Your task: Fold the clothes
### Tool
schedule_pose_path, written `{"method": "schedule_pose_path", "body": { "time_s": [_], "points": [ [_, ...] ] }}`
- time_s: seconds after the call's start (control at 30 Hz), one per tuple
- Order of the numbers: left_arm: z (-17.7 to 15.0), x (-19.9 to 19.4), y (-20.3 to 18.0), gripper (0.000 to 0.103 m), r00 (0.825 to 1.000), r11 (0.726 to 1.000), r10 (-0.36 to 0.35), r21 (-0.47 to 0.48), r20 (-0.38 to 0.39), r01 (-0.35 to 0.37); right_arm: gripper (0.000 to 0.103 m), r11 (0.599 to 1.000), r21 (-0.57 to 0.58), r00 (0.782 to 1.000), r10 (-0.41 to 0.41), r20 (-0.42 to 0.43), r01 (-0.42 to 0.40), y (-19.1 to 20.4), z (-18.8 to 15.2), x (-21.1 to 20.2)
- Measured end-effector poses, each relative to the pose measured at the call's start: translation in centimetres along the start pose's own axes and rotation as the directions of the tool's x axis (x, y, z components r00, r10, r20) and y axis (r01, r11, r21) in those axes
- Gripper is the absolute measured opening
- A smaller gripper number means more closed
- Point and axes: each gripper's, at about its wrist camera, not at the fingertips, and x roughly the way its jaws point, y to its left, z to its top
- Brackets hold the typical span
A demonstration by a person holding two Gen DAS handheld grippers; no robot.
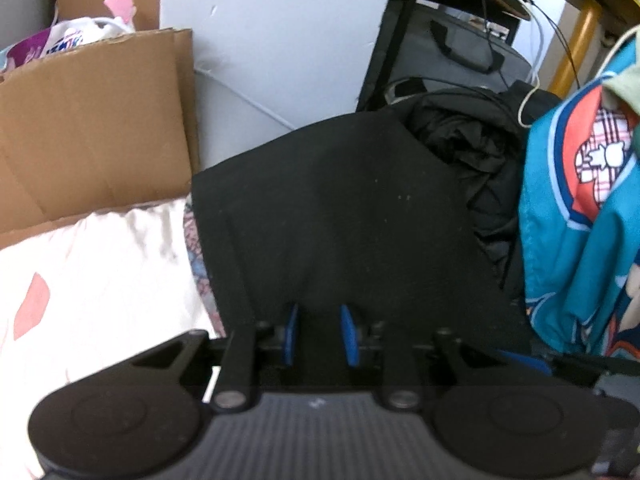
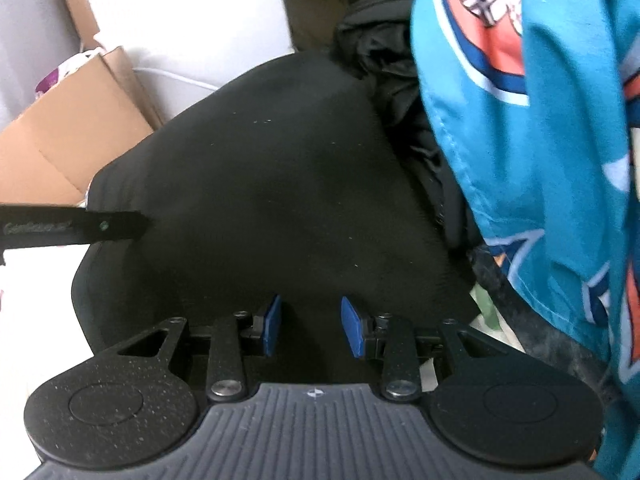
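A black garment lies folded flat on the bed, and it also shows in the right wrist view. My left gripper hovers over its near edge with the blue pads apart and nothing between them. My right gripper is also open and empty over the same garment's near edge. The left gripper's black finger pokes in from the left of the right wrist view. A teal printed garment hangs at the right, close beside my right gripper.
A crumpled black cloth pile lies behind the folded garment. A cardboard box stands at the left. A white patterned bedsheet covers the bed. A white wall panel and a dark table frame stand behind.
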Motion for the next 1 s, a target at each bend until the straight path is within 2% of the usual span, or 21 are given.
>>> {"method": "schedule_pose_path", "body": {
  "time_s": [0.27,0.33,0.37,0.43,0.47,0.5,0.53,0.57,0.67,0.73,0.87,1.0],
  "points": [
    [1.3,-4.2,-0.7,0.038,0.997,1.0,0.008,-0.014,-0.082,-0.009,0.041,1.0,0.021,1.0,-0.013,-0.024,0.013,0.8,2.5,-3.8],
    [1.8,-5.5,-0.7,0.052,0.995,1.0,0.017,-0.013,-0.098,-0.018,0.041,1.0,0.026,0.999,-0.013,-0.031,0.013,0.9,3.0,-4.8],
    [2.1,-6.2,-0.8,0.056,0.994,1.0,0.024,-0.012,-0.103,-0.026,0.043,0.999,0.028,0.999,-0.016,-0.036,0.017,0.9,3.3,-5.2],
    [2.6,-7.6,-0.7,0.074,0.993,0.999,0.051,-0.009,-0.106,-0.052,0.06,0.999,0.043,0.999,-0.021,-0.047,0.023,1.0,3.6,-6.1],
    [2.8,-8.3,-0.6,0.077,0.992,0.998,0.062,-0.006,-0.109,-0.064,0.073,0.998,0.051,0.998,-0.023,-0.052,0.026,1.1,3.8,-6.7],
    [3.0,-9.0,-0.5,0.082,0.991,0.997,0.069,-0.006,-0.111,-0.071,0.081,0.998,0.058,0.998,-0.025,-0.057,0.029,1.1,4.0,-7.3],
    [3.2,-9.8,-0.4,0.085,0.991,0.997,0.074,-0.009,-0.114,-0.076,0.085,0.998,0.061,0.998,-0.026,-0.065,0.03,1.3,4.2,-7.7],
    [3.4,-10.5,-0.2,0.086,0.99,0.997,0.079,-0.014,-0.119,-0.081,0.093,0.997,0.064,0.997,-0.027,-0.075,0.032,1.4,4.5,-8.2],
    [3.9,-12.8,0.1,0.087,0.986,0.993,0.104,-0.032,-0.133,-0.109,0.103,0.997,0.074,0.996,-0.024,-0.091,0.031,1.8,5.1,-9.8],
    [4.0,-14.3,0.3,0.091,0.984,0.992,0.111,-0.049,-0.141,-0.119,0.103,0.996,0.086,0.995,-0.02,-0.098,0.029,1.9,5.5,-11.0],
    [4.3,-17.2,-0.1,0.093,0.98,0.99,0.131,-0.037,-0.149,-0.138,0.103,0.994,0.107,0.994,-0.008,-0.109,0.019,2.0,6.0,-13.4],
    [4.6,-20.3,-0.6,0.093,0.979,0.987,0.135,-0.068,-0.151,-0.146,0.103,0.992,0.122,0.995,-0.004,-0.103,0.017,1.8,6.8,-16.1]
  ]
}}
